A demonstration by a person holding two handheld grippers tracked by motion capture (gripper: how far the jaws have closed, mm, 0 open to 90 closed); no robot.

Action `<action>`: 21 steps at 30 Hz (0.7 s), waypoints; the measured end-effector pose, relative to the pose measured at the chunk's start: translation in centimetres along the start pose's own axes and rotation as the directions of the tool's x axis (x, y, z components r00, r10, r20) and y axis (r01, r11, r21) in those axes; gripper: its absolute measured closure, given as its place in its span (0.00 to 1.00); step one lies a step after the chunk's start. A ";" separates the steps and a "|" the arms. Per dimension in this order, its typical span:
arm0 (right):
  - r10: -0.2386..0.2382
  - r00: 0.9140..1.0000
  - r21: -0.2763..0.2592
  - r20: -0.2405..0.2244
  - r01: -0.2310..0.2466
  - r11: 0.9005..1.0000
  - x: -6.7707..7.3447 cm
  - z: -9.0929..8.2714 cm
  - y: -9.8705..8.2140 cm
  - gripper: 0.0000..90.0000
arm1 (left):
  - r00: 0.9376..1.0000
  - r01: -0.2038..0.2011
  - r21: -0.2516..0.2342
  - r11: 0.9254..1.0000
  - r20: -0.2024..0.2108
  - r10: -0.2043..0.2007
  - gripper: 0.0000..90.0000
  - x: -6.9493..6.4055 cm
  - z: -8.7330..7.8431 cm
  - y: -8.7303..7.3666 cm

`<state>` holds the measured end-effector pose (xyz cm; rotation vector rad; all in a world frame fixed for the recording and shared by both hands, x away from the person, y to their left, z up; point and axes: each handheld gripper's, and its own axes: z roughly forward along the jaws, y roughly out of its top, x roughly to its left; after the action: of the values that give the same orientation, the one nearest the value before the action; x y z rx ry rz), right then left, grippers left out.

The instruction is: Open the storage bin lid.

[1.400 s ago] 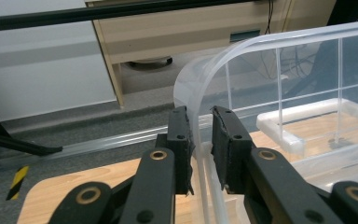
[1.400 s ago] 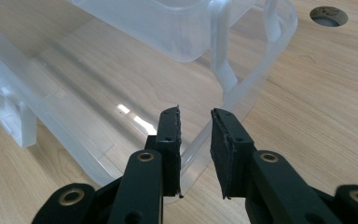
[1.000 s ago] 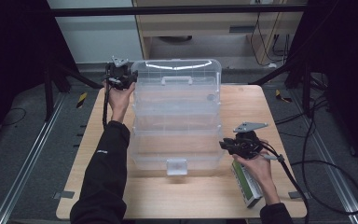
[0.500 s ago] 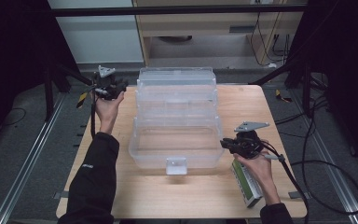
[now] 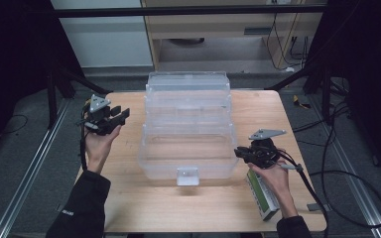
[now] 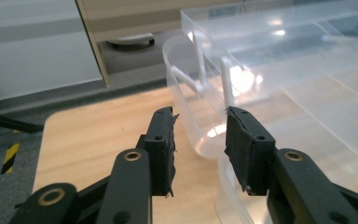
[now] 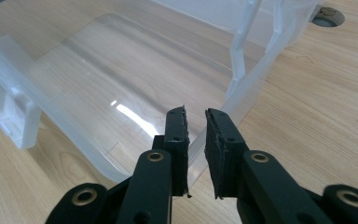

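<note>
A clear plastic tiered box (image 5: 188, 129) stands unfolded in the middle of the wooden table (image 5: 129, 198), its trays stepped toward the back. My left gripper (image 5: 121, 115) hovers left of the box, apart from it. Its jaws have just been opening, and in the left gripper view (image 6: 198, 135) they stand open with nothing between them, the box (image 6: 284, 70) ahead and to the right. My right gripper (image 5: 239, 152) is at the front tray's right edge. In the right gripper view (image 7: 195, 126) its jaws have closed further and grip the thin clear rim (image 7: 235, 79).
A green and white carton (image 5: 263, 196) lies on the table under my right hand, near the front right corner. A small latch tab (image 5: 187, 175) sticks out from the box's front. Dark stands and cables ring the table.
My left gripper has come away from the box's back left corner, leftward and nearer, and has opened. The box's tiers have spread open toward the back. The right gripper has stayed put.
</note>
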<state>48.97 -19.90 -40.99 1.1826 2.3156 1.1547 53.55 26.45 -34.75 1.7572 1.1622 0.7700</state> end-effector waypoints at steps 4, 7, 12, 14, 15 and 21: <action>0.004 1.000 0.004 -0.003 -0.003 1.000 -0.1 0.0 0.0 0.87 | 1.000 -0.006 0.016 1.000 0.006 0.006 0.67 -0.5 -0.8 -1.6; 0.002 1.000 0.005 0.000 -0.002 1.000 0.0 0.1 0.0 0.86 | 1.000 -0.019 0.037 0.999 0.011 0.019 0.67 -1.0 -1.1 -2.6; -0.011 1.000 -0.002 0.013 0.011 1.000 0.0 0.1 0.0 0.83 | 0.999 -0.025 0.072 0.997 0.024 0.024 0.67 -1.9 -1.6 -3.9; -0.012 1.000 -0.001 0.016 0.012 1.000 0.0 0.1 0.0 0.82 | 0.999 -0.018 0.079 0.997 0.032 0.016 0.67 -2.1 -1.8 -4.3; -0.018 0.999 -0.006 0.026 0.018 1.000 0.0 0.0 0.0 0.79 | 0.999 -0.020 0.096 0.995 0.041 0.017 0.67 -2.5 -1.7 -5.0; 0.000 0.999 -0.013 0.035 0.000 1.000 -0.3 0.3 -0.1 0.72 | 0.996 -0.055 0.158 0.986 0.084 0.042 0.66 -3.8 -1.0 -6.6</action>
<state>49.28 -20.02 -41.22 1.1892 2.2791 1.1374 48.68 24.50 -40.35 1.9376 1.1582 0.6425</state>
